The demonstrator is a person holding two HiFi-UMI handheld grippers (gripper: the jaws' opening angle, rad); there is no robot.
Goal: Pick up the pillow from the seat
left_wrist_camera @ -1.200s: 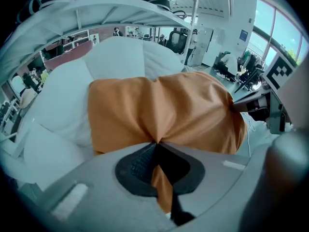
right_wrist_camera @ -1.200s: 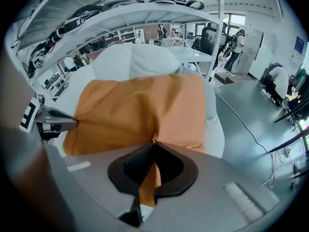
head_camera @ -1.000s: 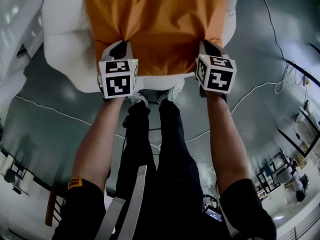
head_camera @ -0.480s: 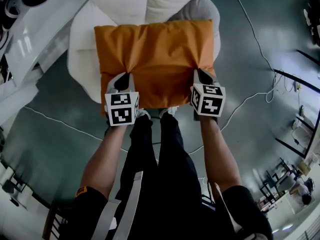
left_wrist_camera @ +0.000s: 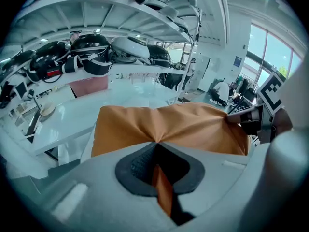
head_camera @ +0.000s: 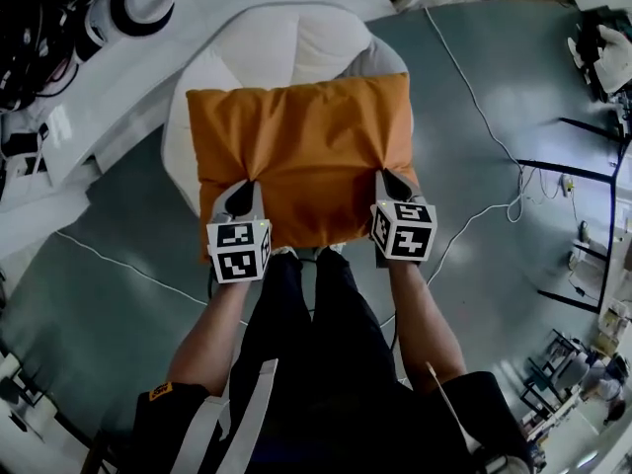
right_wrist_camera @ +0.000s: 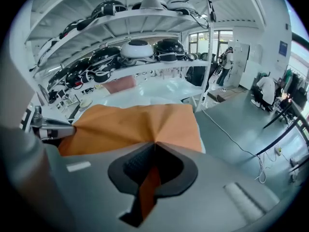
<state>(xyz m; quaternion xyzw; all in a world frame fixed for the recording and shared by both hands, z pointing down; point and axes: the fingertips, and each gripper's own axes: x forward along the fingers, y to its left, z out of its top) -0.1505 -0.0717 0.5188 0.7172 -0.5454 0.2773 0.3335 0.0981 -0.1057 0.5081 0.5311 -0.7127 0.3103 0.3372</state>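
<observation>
Left claw (head_camera: 247, 186) and right claw (head_camera: 386, 178) clamp pillow (head_camera: 301, 141) along near edge.

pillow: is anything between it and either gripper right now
Nothing visible is in the way. The left gripper and the right gripper are each shut on the pillow at its near edge, with orange fabric pinched between the jaws in both gripper views.

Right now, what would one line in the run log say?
left gripper: shut on pillow | right gripper: shut on pillow | pillow: held over white seat
</observation>
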